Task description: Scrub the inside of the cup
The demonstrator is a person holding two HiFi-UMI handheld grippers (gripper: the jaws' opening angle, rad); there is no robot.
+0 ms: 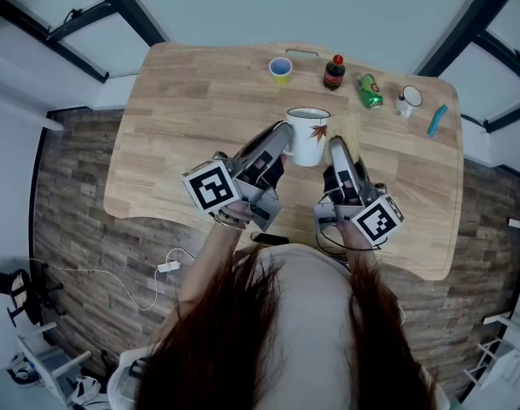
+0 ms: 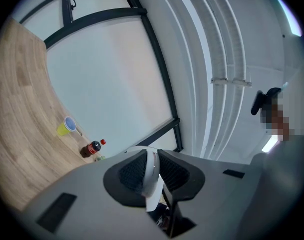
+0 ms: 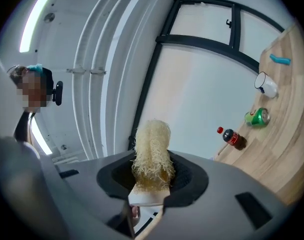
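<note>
Evidently, left tongs (image 1: pixel 283 133) clamp cup (image 1: pixel 311 143) (white).

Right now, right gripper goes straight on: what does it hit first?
Looks free: the right gripper, shut on the loofah, faces only the far wall. The cup sits beside its line; depth unclear.

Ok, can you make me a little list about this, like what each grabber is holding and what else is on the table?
left gripper: jaws shut on a white edge of the white cup
right gripper: jaws shut on a fluffy pale scrubber
scrubbing: not started; the right gripper is beside the white cup, not in it
white cup look: leaf picture on its side, opening facing up
table: light wood
far side of table: yellow cup, soda bottle, green can, small white mug, blue object
</note>
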